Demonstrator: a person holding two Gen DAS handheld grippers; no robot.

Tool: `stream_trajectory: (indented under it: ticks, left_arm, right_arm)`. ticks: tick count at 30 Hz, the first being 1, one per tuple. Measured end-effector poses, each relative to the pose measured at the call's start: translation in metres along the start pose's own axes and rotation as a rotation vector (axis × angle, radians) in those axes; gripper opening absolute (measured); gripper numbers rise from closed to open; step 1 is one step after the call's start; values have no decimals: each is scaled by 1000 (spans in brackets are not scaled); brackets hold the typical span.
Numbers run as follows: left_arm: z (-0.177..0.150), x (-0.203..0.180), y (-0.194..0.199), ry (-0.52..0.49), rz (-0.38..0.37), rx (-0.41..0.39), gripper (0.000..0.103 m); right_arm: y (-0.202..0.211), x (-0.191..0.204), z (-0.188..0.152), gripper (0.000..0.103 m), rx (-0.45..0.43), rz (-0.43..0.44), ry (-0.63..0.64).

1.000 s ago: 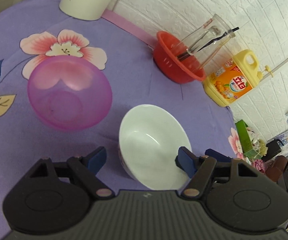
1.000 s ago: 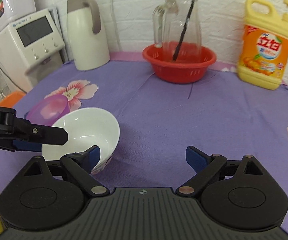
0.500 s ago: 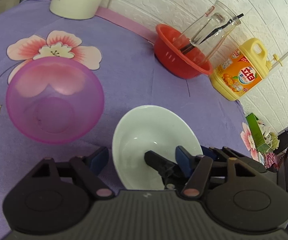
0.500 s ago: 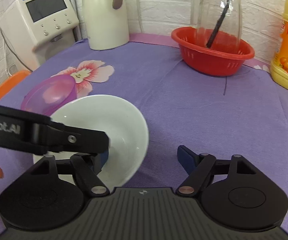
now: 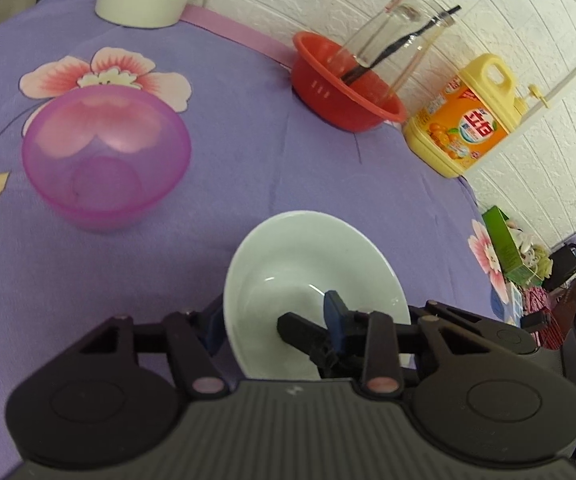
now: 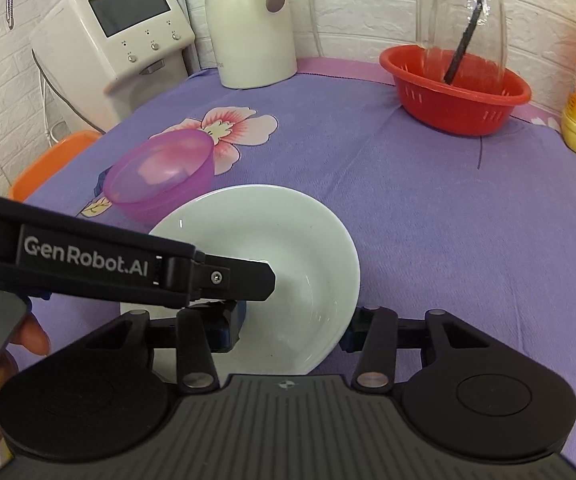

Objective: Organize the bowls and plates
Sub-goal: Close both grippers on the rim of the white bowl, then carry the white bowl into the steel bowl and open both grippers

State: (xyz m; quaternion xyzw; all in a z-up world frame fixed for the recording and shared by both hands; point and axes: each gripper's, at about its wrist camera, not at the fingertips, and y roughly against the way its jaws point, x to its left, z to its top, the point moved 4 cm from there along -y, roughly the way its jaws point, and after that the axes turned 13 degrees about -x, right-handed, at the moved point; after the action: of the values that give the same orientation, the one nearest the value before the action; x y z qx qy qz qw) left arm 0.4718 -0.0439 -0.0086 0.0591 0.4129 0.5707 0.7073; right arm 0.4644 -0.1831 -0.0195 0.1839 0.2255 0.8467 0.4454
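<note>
The near rim of the white bowl (image 5: pixel 311 280) is being hidden by both tool bodies. The left tool (image 5: pixel 276 320) and right tool (image 6: pixel 293 326) are being closed across opposite rim sections. The bowl is being tipped on the purple surface (image 6: pixel 447 208), beside the pink bowl (image 5: pixel 106 160).

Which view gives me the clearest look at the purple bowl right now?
Left wrist: the purple bowl shows whole, from above, empty, apart from the white bowl. In the right wrist view it sits smaller and lower-angled, partly behind the white bowl's rim.
</note>
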Motion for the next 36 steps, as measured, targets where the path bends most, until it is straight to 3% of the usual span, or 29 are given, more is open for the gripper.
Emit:
stream_trajectory:
  ticks: [11,21,27,36]
  left_arm:
    - [-59,-60,73,-60,-116,-5,34]
    - [-139,-95,129,-120,-198,51,34]
    - [-173,-97,146,-162,-196,76,35]
    - [-184,-87,147,-159,-201,96,39]
  right_arm:
    - [101,18,-24,79,-45,-99,19]
    - [189,39,-84,80,-67,-194,-4]
    - [210,52,-119,80,-66,-192,-39]
    - [212,59,-138,81,-78,-197,-34]
